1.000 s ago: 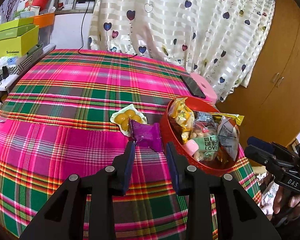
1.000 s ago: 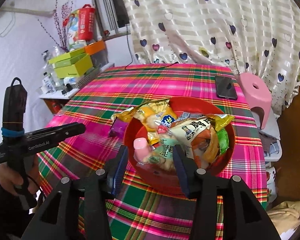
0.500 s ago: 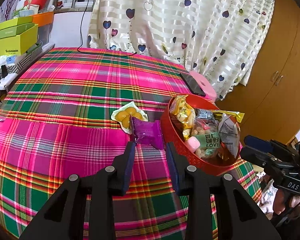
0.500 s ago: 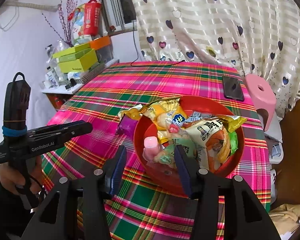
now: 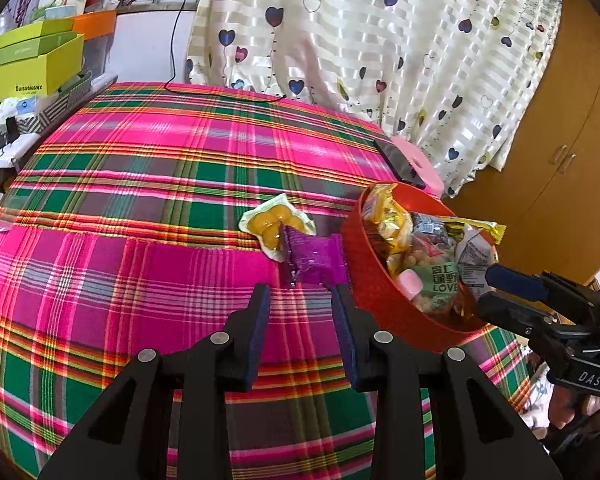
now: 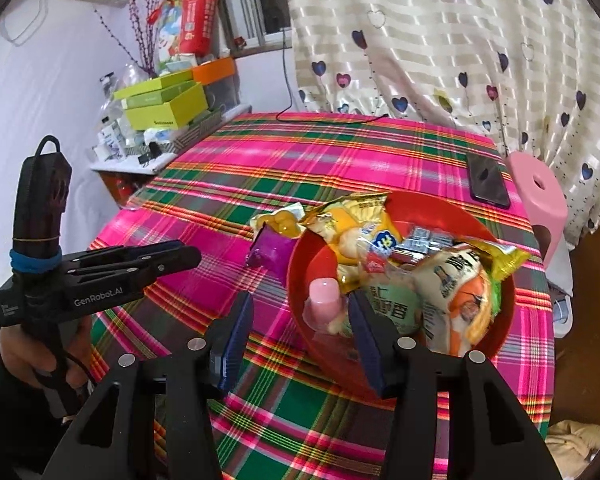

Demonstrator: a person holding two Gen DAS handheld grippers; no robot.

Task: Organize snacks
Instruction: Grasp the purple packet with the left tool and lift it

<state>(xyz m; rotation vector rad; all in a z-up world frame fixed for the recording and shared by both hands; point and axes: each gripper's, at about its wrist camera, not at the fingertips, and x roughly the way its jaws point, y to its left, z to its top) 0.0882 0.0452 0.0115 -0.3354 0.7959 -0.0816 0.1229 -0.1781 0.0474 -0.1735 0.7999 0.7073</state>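
A red bowl (image 5: 372, 296) (image 6: 496, 236) full of several snack packs stands on the plaid tablecloth. A purple snack pack (image 5: 314, 258) (image 6: 270, 248) lies on the cloth touching the bowl's left side. A clear pack of yellow pieces (image 5: 274, 224) (image 6: 278, 218) lies just behind it. My left gripper (image 5: 300, 294) is open and empty, a short way in front of the purple pack. My right gripper (image 6: 298, 300) is open and empty, over the bowl's near left rim by a pink-capped item (image 6: 324, 294).
A dark phone (image 5: 398, 162) (image 6: 488, 178) lies at the table's far right edge, beside a pink stool (image 6: 538, 188). Green and orange boxes (image 5: 28, 68) (image 6: 164, 98) sit on a side shelf to the left. A heart-print curtain (image 5: 360, 40) hangs behind.
Both grippers have drawn back slightly from the snacks. Both stay open and empty. The snacks and bowl have not moved.
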